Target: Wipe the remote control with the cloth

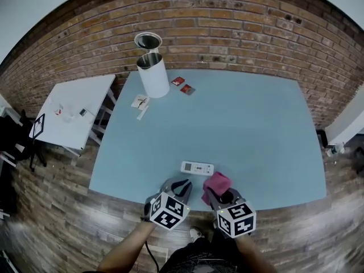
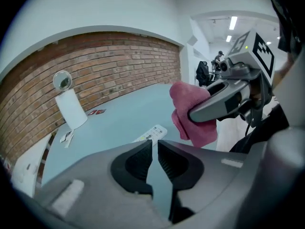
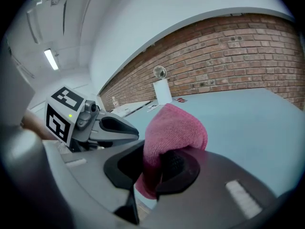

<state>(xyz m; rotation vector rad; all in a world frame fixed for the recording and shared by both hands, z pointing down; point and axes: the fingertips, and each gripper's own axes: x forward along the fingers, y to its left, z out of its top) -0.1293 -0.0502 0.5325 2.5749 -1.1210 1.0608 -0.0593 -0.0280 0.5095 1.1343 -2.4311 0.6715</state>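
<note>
Am gripping pink cloth (image 3: 174, 128) in right gripper (image 3: 159, 168), jaws closed on it, cloth bulging up out of them. Am holding left gripper (image 2: 155, 149) with jaws slightly apart, nothing between them (only blue table (image 1: 239, 118) showing through narrow gap). Remote control (image 1: 197, 168) is lying flat near table's front edge, just beyond both grippers, neither touching it. Cloth is hanging just beside remote's right end. White canister (image 1: 153, 75) is standing at far side.
</note>
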